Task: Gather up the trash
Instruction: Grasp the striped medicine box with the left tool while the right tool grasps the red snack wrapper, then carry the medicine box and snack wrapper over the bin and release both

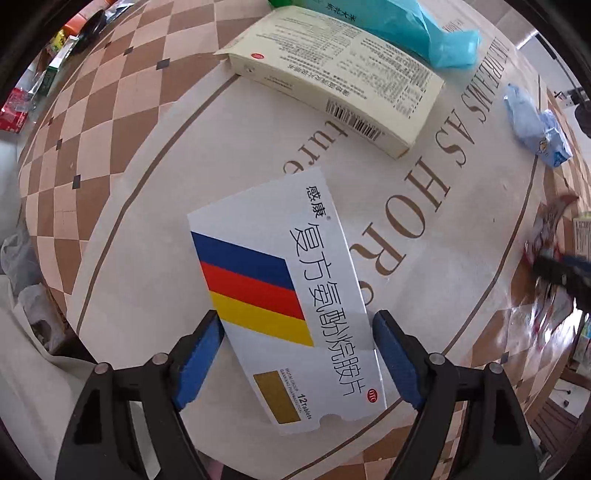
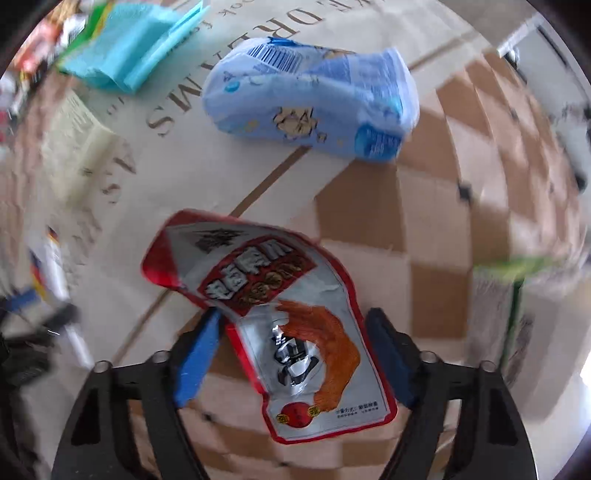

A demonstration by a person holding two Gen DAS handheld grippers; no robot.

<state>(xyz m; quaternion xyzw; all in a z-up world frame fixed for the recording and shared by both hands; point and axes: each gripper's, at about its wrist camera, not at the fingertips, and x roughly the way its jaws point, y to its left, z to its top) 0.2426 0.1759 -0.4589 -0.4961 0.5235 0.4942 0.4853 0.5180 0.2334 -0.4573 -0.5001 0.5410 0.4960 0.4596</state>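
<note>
Two grippers point down at a round table [image 1: 122, 295] with a checkered brown rim and lettering across its pale middle.

Left wrist view: the left gripper [image 1: 297, 328] stands over a flat white medicine box [image 1: 284, 295] with blue, red and yellow stripes and black Chinese characters. The box lies between the blue pads; the left pad meets its edge, the right pad sits at its other edge, and whether they press I cannot tell. Beyond the white box lies a cream carton [image 1: 343, 74] with a barcode, and past that a teal plastic bag [image 1: 413, 33]. Well to the right of the white box lies a crumpled pale blue packet [image 1: 535, 125].

Right wrist view, blurred: the right gripper [image 2: 293, 332] straddles a crumpled red and silver snack wrapper [image 2: 291, 325], jaws half closed, pads at its edges with no firm clamp visible. Only here does the pale blue packet [image 2: 314, 99] show its barcode, beyond the wrapper.
</note>
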